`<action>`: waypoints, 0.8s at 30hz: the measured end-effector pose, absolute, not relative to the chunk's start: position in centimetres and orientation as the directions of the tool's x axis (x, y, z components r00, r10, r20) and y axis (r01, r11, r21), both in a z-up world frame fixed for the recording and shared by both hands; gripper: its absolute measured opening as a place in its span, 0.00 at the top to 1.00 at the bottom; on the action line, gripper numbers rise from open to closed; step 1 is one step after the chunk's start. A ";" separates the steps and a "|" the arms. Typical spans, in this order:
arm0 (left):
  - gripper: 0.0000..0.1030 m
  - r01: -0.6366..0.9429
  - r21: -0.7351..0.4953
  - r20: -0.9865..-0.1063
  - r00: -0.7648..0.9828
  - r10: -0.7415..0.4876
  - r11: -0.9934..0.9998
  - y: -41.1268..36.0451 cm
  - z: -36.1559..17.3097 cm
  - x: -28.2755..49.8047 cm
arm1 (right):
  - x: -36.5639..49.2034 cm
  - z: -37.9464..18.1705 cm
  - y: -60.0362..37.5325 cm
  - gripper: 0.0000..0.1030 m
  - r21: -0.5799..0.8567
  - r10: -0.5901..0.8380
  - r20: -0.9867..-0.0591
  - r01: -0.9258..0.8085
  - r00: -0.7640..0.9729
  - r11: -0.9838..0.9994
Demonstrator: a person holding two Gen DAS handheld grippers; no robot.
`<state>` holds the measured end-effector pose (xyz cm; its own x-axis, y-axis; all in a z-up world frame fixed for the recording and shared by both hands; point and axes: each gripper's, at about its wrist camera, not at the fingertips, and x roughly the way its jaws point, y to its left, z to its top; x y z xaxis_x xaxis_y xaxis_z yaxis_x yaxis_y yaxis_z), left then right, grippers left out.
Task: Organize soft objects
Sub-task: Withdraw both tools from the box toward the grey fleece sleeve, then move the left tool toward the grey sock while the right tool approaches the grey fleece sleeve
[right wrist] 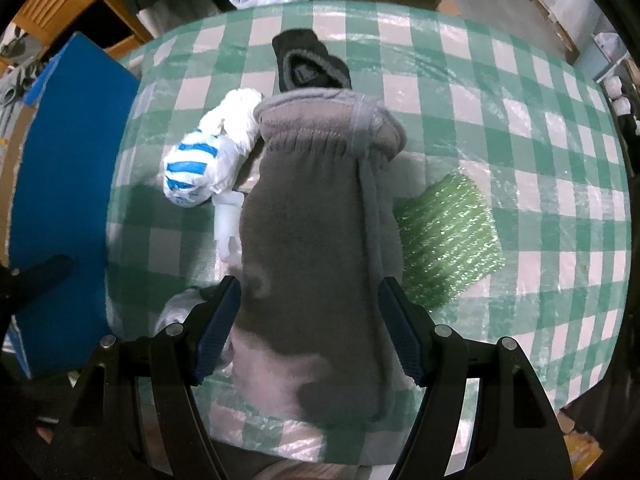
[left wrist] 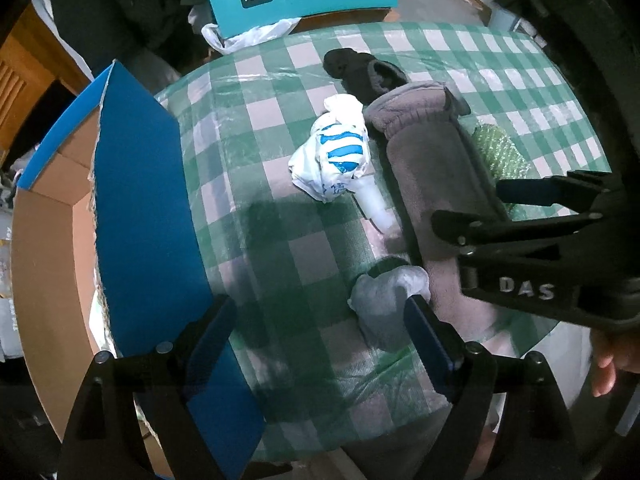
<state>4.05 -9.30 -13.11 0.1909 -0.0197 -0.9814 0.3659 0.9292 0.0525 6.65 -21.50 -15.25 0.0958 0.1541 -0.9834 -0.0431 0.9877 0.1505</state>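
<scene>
Grey glove (right wrist: 312, 240) between spread right tool (right wrist: 310, 328) fingers

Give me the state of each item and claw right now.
Left claw: open, holding nothing.
Right claw: open, straddling the grey glove.
Grey glove: flat on table.
Black glove: lying, cuff open.
Striped plastic bag: crumpled.
Cardboard box: flaps open.

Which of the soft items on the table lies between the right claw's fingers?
The long grey fleece glove; the black glove, striped plastic bag and green bubble wrap lie outside them.
</scene>
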 end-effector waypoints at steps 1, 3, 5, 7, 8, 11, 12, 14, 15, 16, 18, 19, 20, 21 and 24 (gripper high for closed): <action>0.15 0.366 0.050 -0.982 0.190 -0.022 0.929 -9.3 -13.1 4.1 | 6.6 -15.5 -21.4 0.31 0.145 0.149 -0.984 -0.044 0.093 0.988; 0.15 0.368 0.040 -0.982 0.186 -0.031 0.929 -9.4 -13.0 4.1 | 6.8 -16.0 -21.3 0.31 0.138 0.141 -0.986 -0.043 0.089 0.990; 0.15 0.371 0.034 -0.982 0.184 -0.037 0.928 -9.5 -12.9 4.1 | 6.8 -16.4 -21.3 0.31 0.125 0.129 -0.988 -0.044 0.085 0.991; 0.15 0.376 0.032 -0.983 0.181 -0.040 0.926 -9.8 -13.0 4.1 | 6.9 -16.5 -21.3 0.31 0.120 0.124 -0.989 -0.047 0.084 0.992; 0.15 0.378 0.032 -0.983 0.179 -0.039 0.925 -9.8 -13.1 4.0 | 6.9 -16.6 -21.3 0.31 0.117 0.121 -0.989 -0.049 0.084 0.992; 0.15 0.383 0.030 -0.985 0.169 -0.038 0.923 -10.1 -13.4 3.9 | 6.5 -17.1 -21.0 0.31 0.108 0.113 -0.990 -0.065 0.086 0.992; 0.15 0.383 0.028 -0.985 0.167 -0.039 0.923 -10.1 -13.5 3.9 | 6.3 -17.4 -21.1 0.31 0.105 0.112 -0.990 -0.075 0.087 0.992; 0.15 0.382 0.024 -0.986 0.161 -0.041 0.924 -10.1 -13.6 3.9 | 6.0 -17.7 -21.3 0.34 0.105 0.112 -0.990 -0.081 0.088 0.991; 0.15 0.381 0.022 -0.986 0.160 -0.043 0.924 -10.1 -13.6 3.9 | 5.9 -17.8 -21.4 0.36 0.105 0.112 -0.990 -0.084 0.090 0.991; 0.15 0.380 0.019 -0.986 0.159 -0.045 0.925 -10.0 -13.6 3.9 | 5.7 -17.8 -21.5 0.43 0.100 0.108 -0.990 -0.089 0.091 0.991; 0.15 0.379 0.016 -0.986 0.159 -0.048 0.925 -10.0 -13.5 4.0 | 5.4 -18.0 -21.8 0.53 0.099 0.108 -0.990 -0.091 0.093 0.991; 0.15 0.378 0.014 -0.986 0.158 -0.050 0.926 -10.0 -13.5 4.0 | 5.2 -17.9 -22.0 0.59 0.100 0.109 -0.989 -0.092 0.095 0.991; 0.15 0.377 0.010 -0.986 0.157 -0.053 0.926 -10.0 -13.4 4.0 | 5.2 -17.8 -22.1 0.76 0.102 0.111 -0.989 -0.093 0.097 0.990; 0.15 0.376 0.005 -0.986 0.154 -0.058 0.926 -10.0 -13.4 4.0 | 5.0 -17.7 -22.3 0.95 0.130 0.139 -0.986 -0.096 0.092 0.987; 0.15 0.376 -0.021 -0.987 0.141 -0.079 0.926 -10.2 -13.2 3.9 | 4.5 -17.4 -22.4 0.92 0.111 0.122 -0.987 -0.114 0.100 0.987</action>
<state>3.91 -10.15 -13.23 0.1407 -0.0794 -0.9869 0.3763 0.9263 -0.0209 4.46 -22.36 -17.37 0.0998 0.1224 -0.9875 -0.1140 0.9873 0.1108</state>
